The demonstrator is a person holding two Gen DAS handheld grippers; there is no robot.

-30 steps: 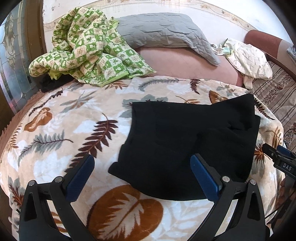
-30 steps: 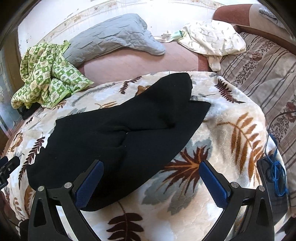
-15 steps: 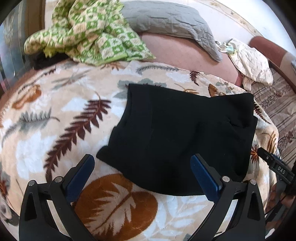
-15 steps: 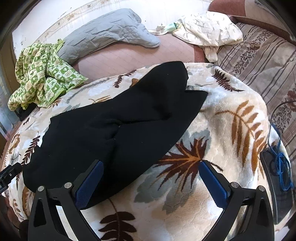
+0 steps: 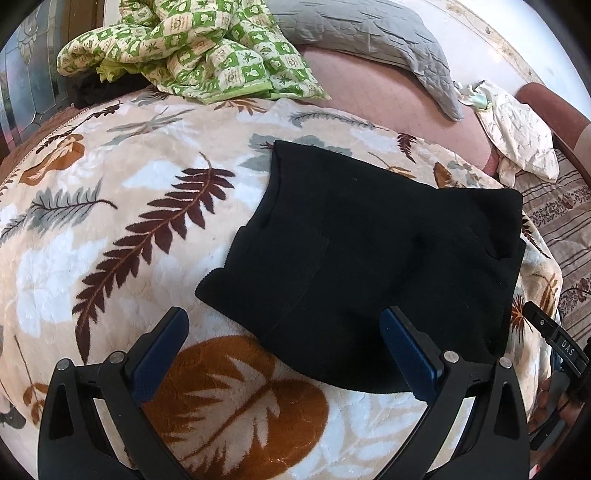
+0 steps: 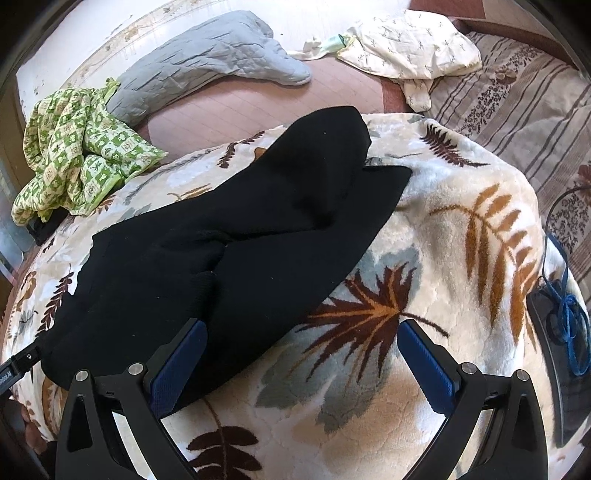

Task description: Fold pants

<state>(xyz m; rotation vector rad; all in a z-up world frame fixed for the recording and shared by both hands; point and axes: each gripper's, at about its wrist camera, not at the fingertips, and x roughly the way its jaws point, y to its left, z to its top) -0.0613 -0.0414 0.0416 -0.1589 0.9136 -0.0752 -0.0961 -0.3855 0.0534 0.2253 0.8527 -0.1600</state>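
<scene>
1. Black soft knit pants [image 5: 369,258], already doubled into a compact block, lie flat on the cream leaf-print plush blanket [image 5: 122,236], nearer its right edge than its left.
2. Left gripper [image 5: 284,350] hovers over the near edge of the pants, wide open, blue pads [image 5: 162,347] apart, nothing held.
3. Right gripper [image 6: 303,354] also wide open and empty; its left pad sits over the near end of the black cloth [image 6: 221,251], the right pad over bare blanket.
4. Handling, as a judgement: light, limp, thick fabric, not fragile; it will sag and drag on the plush pile, and stacked layers may slip apart if only the top one is pinched.
5. Best hold looks like the near corners or a folded edge, taking all layers at once. In the right wrist view two layers sit offset at the far end, so the stack is not squared.
6. Around: green-and-cream checked cloth [image 5: 192,48] bunched past the blanket's far left corner, grey quilted pillow [image 5: 362,33] behind it, white printed garment [image 6: 410,44] at far right, striped brown bedding [image 6: 517,110] off the right edge.
7. Blue cord on a dark object [image 6: 565,325] lies by the blanket's right edge; it is near but not on the pants. Nothing blocks either gripper.
</scene>
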